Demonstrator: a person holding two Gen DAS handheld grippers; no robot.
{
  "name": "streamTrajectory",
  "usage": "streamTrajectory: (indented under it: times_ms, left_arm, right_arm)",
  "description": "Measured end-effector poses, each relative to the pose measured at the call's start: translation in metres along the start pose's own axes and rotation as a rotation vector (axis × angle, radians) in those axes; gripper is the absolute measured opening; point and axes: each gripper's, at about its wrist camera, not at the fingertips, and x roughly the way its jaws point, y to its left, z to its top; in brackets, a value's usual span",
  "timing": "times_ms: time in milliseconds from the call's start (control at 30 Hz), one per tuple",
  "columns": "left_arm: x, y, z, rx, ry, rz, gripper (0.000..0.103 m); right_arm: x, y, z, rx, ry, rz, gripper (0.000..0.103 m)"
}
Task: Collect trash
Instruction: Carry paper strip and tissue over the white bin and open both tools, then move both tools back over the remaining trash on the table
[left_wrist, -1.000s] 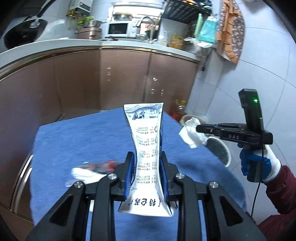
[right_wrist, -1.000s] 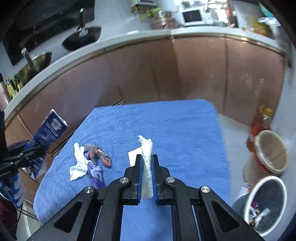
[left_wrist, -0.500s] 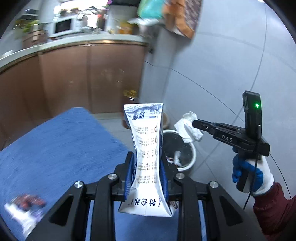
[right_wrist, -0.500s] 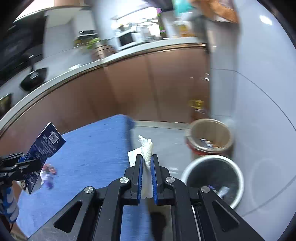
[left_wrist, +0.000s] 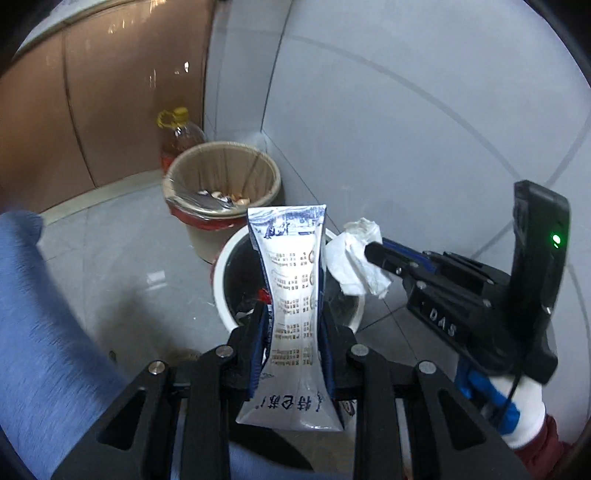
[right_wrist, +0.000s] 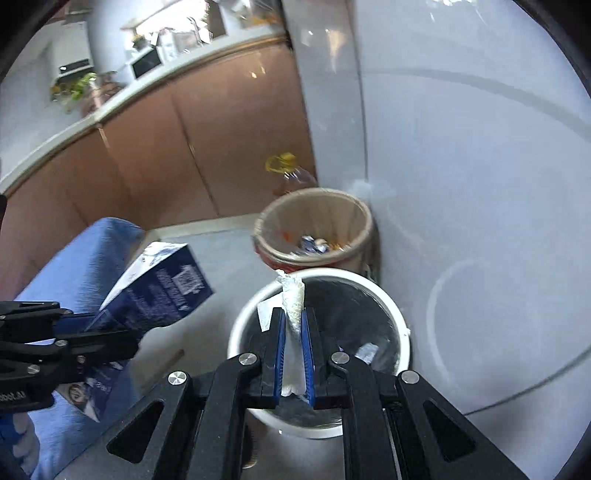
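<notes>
Milk carton (left_wrist: 293, 314), squashed at the waist, clamped upright in left tool (left_wrist: 293, 354), over near rim of white bin (right_wrist: 395, 314). Crumpled tissue (right_wrist: 293, 332) pinched in right tool (right_wrist: 293, 360), above bin mouth w/ scraps inside. Lined tan bin (left_wrist: 221, 177) just behind; oil bottle (left_wrist: 179, 136) by cabinets. Blue worktop (left_wrist: 33, 314) edge at left.
</notes>
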Motion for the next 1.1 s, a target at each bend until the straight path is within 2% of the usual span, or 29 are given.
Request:
streamTrajectory:
  times_ms: [133, 267, 400, 433, 500, 633, 767, 833, 1000, 1100]
  left_arm:
    - [0.038, -0.001, 0.017, -0.028, 0.036, -0.015, 0.026]
    - [0.061, 0.002, 0.033, -0.081, 0.038, -0.039, 0.027]
    - [0.078, 0.0, 0.052, -0.11, 0.034, -0.055, 0.047]
    - [0.077, 0.0, 0.052, -0.117, 0.034, -0.065, 0.049]
    - [0.074, -0.002, 0.055, -0.129, 0.027, -0.079, 0.049]
    - [0.048, -0.004, 0.049, -0.13, -0.01, -0.093, 0.049]
    - [0.007, 0.005, 0.037, -0.159, -0.074, -0.086, 0.049]
    - [-0.018, 0.01, 0.03, -0.171, -0.111, -0.068, 0.049]
    - [-0.091, 0.022, 0.006, -0.196, -0.232, -0.003, 0.05]
    - [-0.137, 0.025, -0.013, -0.201, -0.318, 0.052, 0.057]
  right_arm:
    - [0.024, -0.016, -0.004, 0.022, 0.039, -0.019, 0.01]
    - [0.038, -0.029, -0.006, 0.052, 0.051, -0.044, 0.01]
    - [0.04, -0.038, -0.009, 0.08, 0.059, -0.067, 0.021]
    - [0.039, -0.04, -0.011, 0.086, 0.06, -0.071, 0.025]
    - [0.038, -0.042, -0.014, 0.091, 0.063, -0.077, 0.027]
    - [0.027, -0.039, -0.019, 0.102, 0.059, -0.077, 0.028]
    - [0.018, -0.029, -0.017, 0.099, 0.04, -0.067, 0.04]
    - [0.01, -0.023, -0.015, 0.088, 0.029, -0.07, 0.047]
    - [-0.023, 0.002, -0.007, 0.056, -0.026, -0.062, 0.057]
    - [-0.051, 0.028, 0.001, 0.009, -0.082, -0.056, 0.07]
